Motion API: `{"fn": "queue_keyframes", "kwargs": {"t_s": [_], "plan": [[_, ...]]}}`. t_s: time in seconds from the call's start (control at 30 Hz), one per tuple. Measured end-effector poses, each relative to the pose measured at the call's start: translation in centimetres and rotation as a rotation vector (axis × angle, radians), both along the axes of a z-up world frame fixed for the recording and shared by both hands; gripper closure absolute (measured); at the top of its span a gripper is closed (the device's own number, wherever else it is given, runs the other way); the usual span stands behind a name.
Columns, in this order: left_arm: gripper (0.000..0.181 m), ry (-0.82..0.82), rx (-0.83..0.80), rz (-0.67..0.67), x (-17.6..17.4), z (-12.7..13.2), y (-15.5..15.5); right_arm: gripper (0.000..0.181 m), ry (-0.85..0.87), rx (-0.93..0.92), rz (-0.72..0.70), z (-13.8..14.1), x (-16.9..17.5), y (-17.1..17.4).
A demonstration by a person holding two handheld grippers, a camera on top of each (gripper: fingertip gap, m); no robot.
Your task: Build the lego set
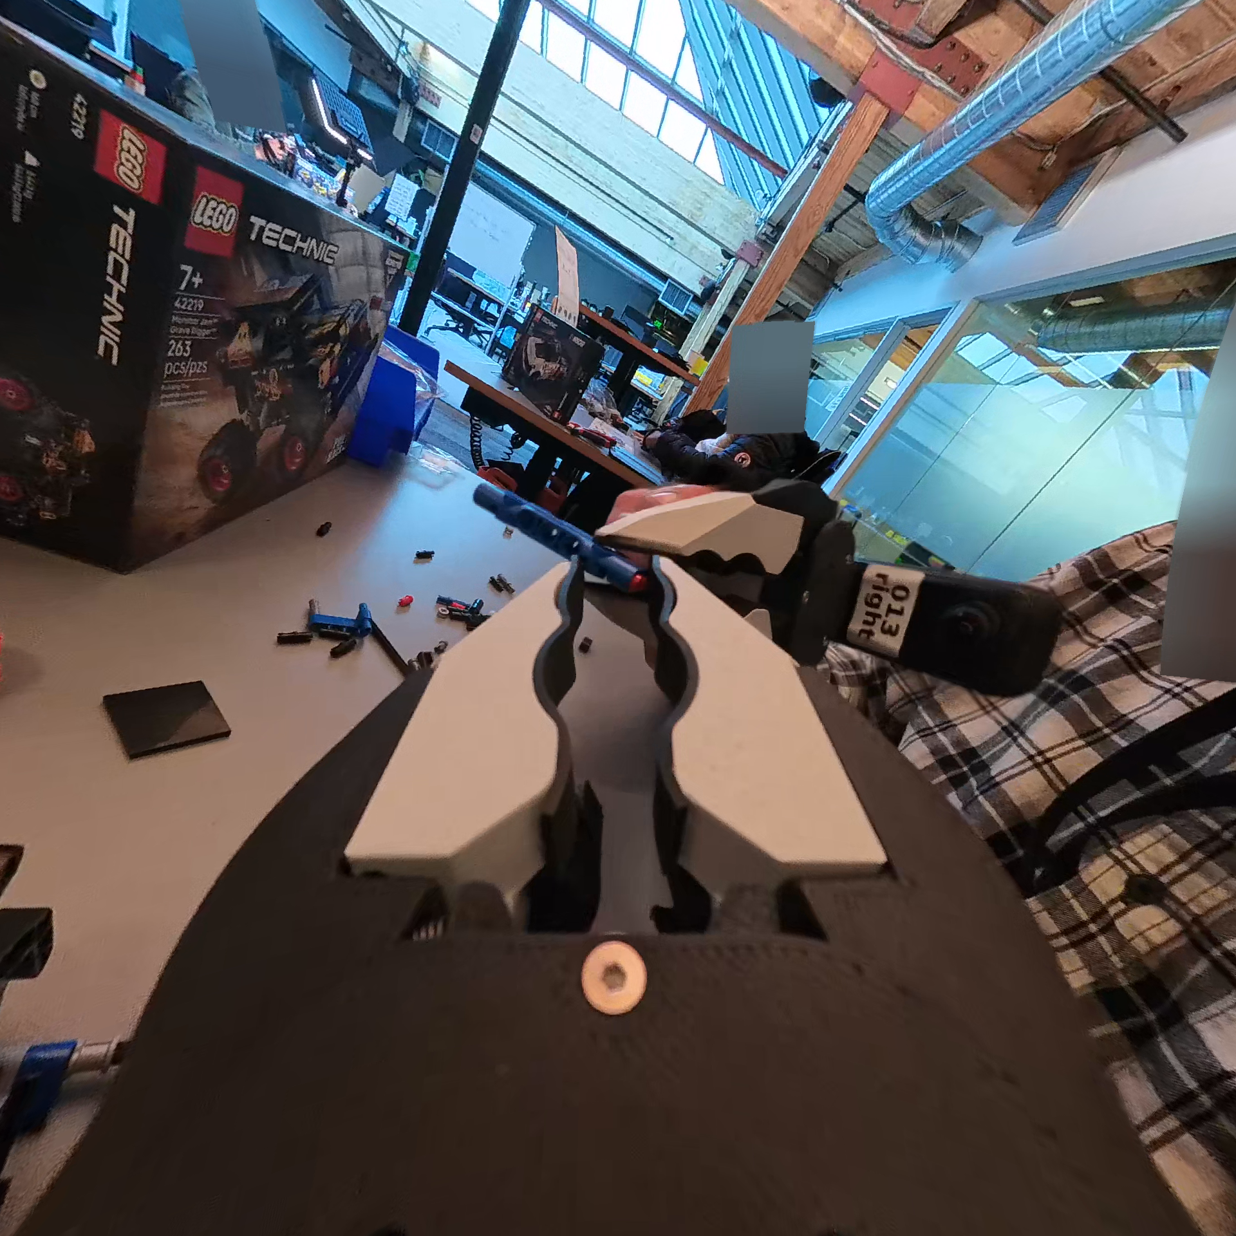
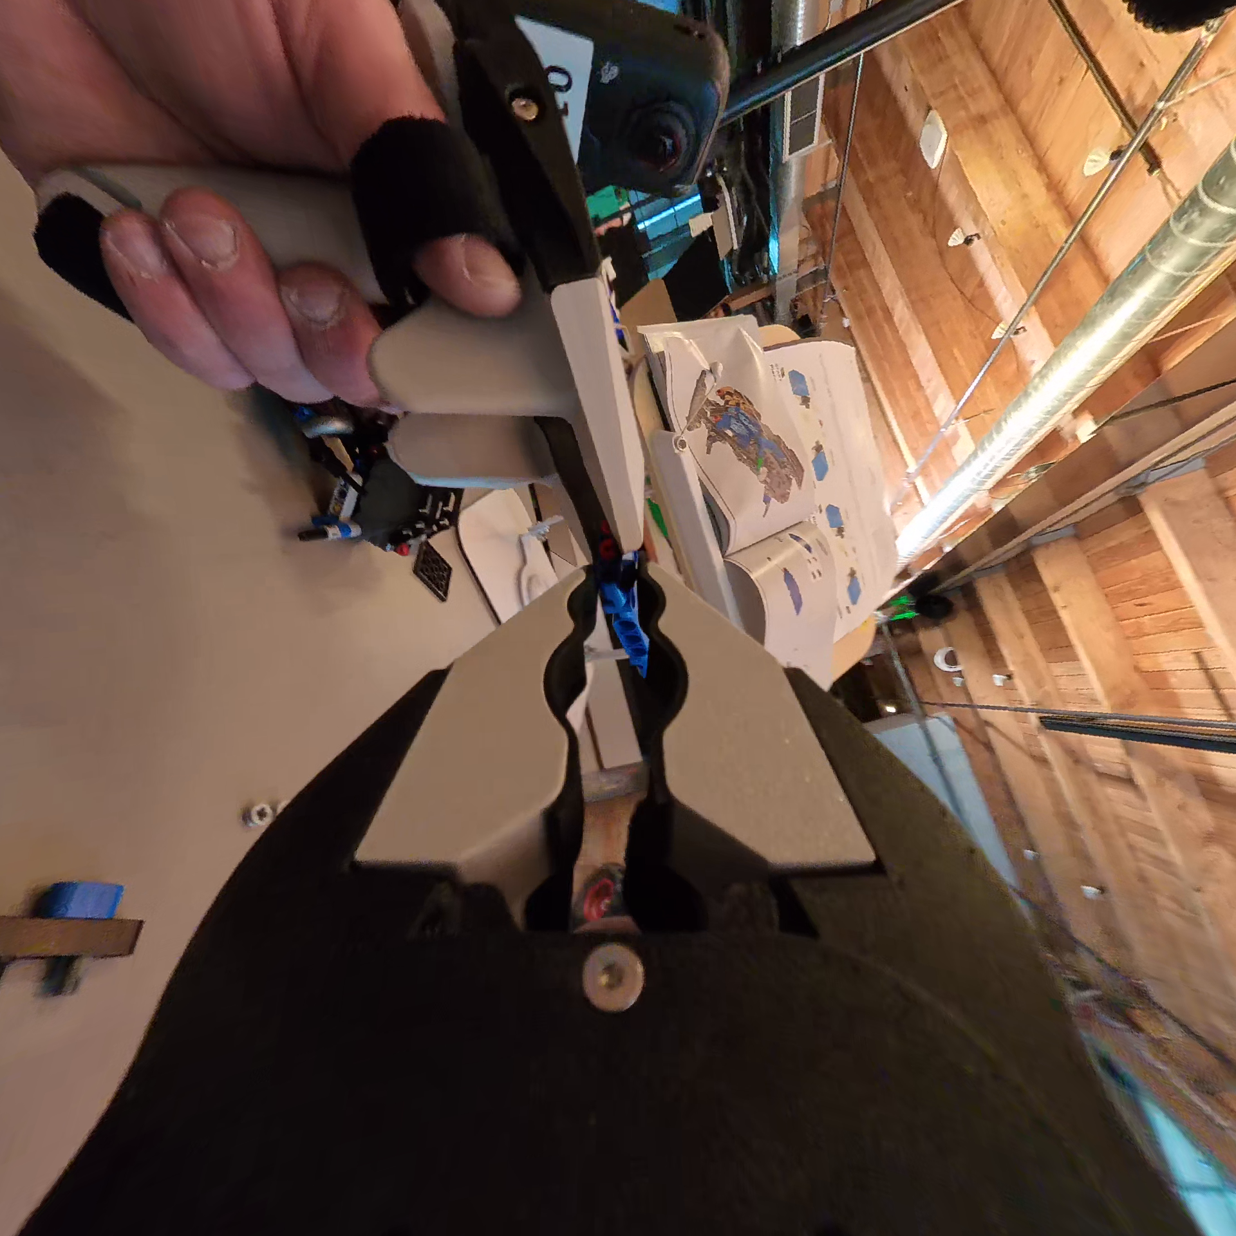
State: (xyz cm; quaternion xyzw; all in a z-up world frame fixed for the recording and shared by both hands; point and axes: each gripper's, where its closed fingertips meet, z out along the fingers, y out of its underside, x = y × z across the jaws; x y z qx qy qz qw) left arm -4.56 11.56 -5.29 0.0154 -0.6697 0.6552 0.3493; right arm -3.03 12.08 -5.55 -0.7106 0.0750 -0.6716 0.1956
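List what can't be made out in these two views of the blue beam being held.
- Blue beam: left wrist view, its near end hidden between the left gripper tips.
- Red pin: mostly covered by the fingertips; its seating unclear.
- Right gripper: right wrist view, contact on the beam too shadowed to judge.
- Loose parts on the table: too small to identify.

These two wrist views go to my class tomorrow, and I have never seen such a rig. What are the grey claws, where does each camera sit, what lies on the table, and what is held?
No robot here: a person holds a hand tool in each hand, each ending in a two-fingered gripper with a camera looking along it. The left view shows the left gripper; the right gripper enters from the side. Both pinch one blue beam with a red pin at its end, above the table. On it lie the set's box, loose pins and a black plate. The right view, turned sideways, shows a hand squeezing the left tool, and the open instruction booklet.
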Motion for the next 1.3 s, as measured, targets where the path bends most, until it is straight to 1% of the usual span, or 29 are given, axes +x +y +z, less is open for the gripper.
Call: {"fn": "queue_keyframes", "kwargs": {"t_s": [0.07,0.17,0.23,0.27,0.37,0.4,0.43,0.47,0.53,0.6,0.77,0.87,0.93,1.0,1.17,1.3], "plan": [[0.164,0.021,-0.002,-0.009,0.0,0.1,0.1,0.170,0.031,0.087,0.041,0.0,0.0,0.0],[0.164,0.059,0.000,-0.037,-0.1,0.2,0.1,0.164,0.064,0.173,0.063,0.1,0.0,-0.5],[0.164,0.087,0.004,-0.055,-0.2,0.1,0.1,0.164,0.088,0.200,0.076,-0.2,0.1,-0.6],[0.164,0.101,0.011,-0.061,-0.2,0.0,0.1,0.168,0.095,0.211,0.080,-0.2,0.1,-0.7],[0.163,0.133,0.011,-0.081,-0.2,0.0,0.1,0.169,0.128,0.250,0.094,-0.4,0.1,-0.7],[0.160,0.130,0.007,-0.069,0.0,0.1,0.1,0.175,0.136,0.274,0.093,-0.4,0.1,-0.8],[0.155,0.127,0.002,-0.055,0.2,0.2,0.1,0.176,0.142,0.287,0.088,-0.3,0.2,-1.1],[0.154,0.126,-0.003,-0.043,0.5,0.4,0.2,0.176,0.148,0.296,0.086,-0.4,0.2,-1.3],[0.153,0.100,0.001,-0.024,0.9,0.4,0.2,0.175,0.153,0.294,0.081,-0.5,0.2,-1.6],[0.152,0.077,0.007,-0.014,0.8,0.2,0.1,0.176,0.152,0.251,0.066,-0.8,0.2,-1.5],[0.143,-0.131,0.068,0.049,0.2,-1.2,-0.5,0.175,0.168,0.130,0.035,-2.0,0.3,-1.1],[0.144,-0.221,0.111,0.080,0.2,-2.1,-0.7,0.175,0.174,0.080,0.021,-2.6,0.4,-0.9],[0.148,-0.272,0.156,0.087,0.4,-3.1,-0.8,0.176,0.171,0.039,0.016,-2.9,0.4,-0.6],[0.148,-0.282,0.168,0.074,0.4,-3.7,-0.8,0.176,0.174,-0.013,0.004,-3.4,0.6,-0.1],[0.149,-0.323,0.183,0.057,0.3,-4.0,-0.6,0.175,0.198,0.007,0.027,-3.8,0.5,0.1],[0.150,-0.370,0.203,0.064,0.5,-4.4,-0.2,0.171,0.247,0.059,0.089,-4.2,0.0,0.4]]}}
